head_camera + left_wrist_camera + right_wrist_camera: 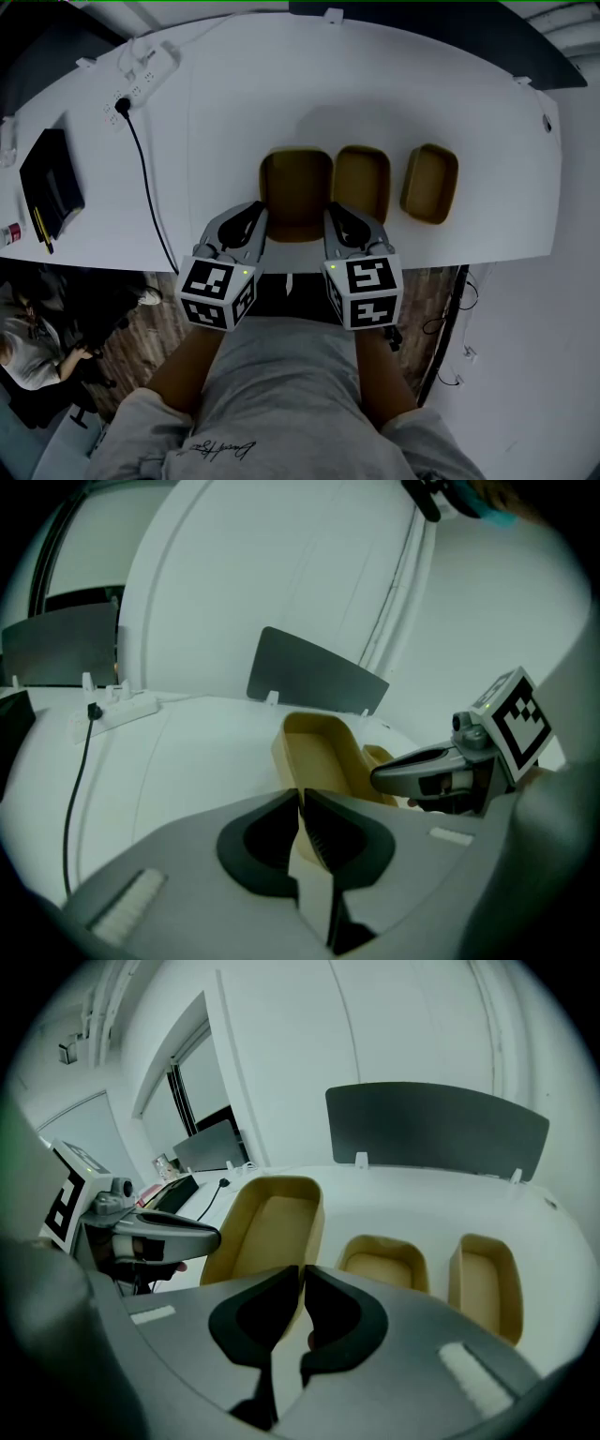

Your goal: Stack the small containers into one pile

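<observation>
Desk (234, 112): container (295, 187) walls in L-claw (260, 214), R-claw (332, 214)

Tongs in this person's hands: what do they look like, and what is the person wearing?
Both the left tongs and right tongs are grey with black ribbed pads, each carrying a white cube printed with black square markers and a green light. The person wears a grey top.

Left tongs (259, 212) and right tongs (332, 212) extend forward, jaws pinched narrowly.
</observation>
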Available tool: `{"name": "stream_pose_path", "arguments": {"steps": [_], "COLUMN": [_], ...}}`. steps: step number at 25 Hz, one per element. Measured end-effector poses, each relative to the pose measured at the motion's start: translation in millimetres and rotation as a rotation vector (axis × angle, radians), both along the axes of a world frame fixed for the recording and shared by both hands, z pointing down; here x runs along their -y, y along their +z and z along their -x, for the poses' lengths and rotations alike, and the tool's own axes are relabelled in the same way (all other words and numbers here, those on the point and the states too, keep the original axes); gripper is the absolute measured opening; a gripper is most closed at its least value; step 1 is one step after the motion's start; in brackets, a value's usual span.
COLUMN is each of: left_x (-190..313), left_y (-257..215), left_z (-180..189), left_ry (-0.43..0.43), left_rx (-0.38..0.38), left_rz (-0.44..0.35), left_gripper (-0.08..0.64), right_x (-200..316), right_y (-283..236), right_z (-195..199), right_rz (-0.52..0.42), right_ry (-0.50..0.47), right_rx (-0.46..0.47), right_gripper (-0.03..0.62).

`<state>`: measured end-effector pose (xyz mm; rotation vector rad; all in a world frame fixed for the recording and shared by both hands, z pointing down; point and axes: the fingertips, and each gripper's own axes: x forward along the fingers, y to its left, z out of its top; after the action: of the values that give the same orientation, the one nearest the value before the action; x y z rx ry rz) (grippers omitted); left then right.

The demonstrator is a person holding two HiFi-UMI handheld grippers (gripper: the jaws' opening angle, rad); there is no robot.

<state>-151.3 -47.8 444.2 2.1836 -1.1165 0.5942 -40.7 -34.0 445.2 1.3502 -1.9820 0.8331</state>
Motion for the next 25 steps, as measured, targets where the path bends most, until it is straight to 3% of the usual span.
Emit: {"name": "stream_pose_path", "arguments": {"steps": [11,25], "left_x": [-2,-8], "left_y": [-16,6], "left_z": [-82,-124], "left_ry": [0.112,0.094], "left_rx": [-0.051,-0.066], "left_rz": [0.003,0.1], "left_gripper": [0.023,0.021], "right_x": [-17,-20], "right_y": [-22,-1], "right_z": [-78,-121], "right_rz": [-0.019,0.046], "right_ry": [0.109,0.09], "right_rx": [-0.025,-0.015], "right_gripper": [0.038,0.038]}}
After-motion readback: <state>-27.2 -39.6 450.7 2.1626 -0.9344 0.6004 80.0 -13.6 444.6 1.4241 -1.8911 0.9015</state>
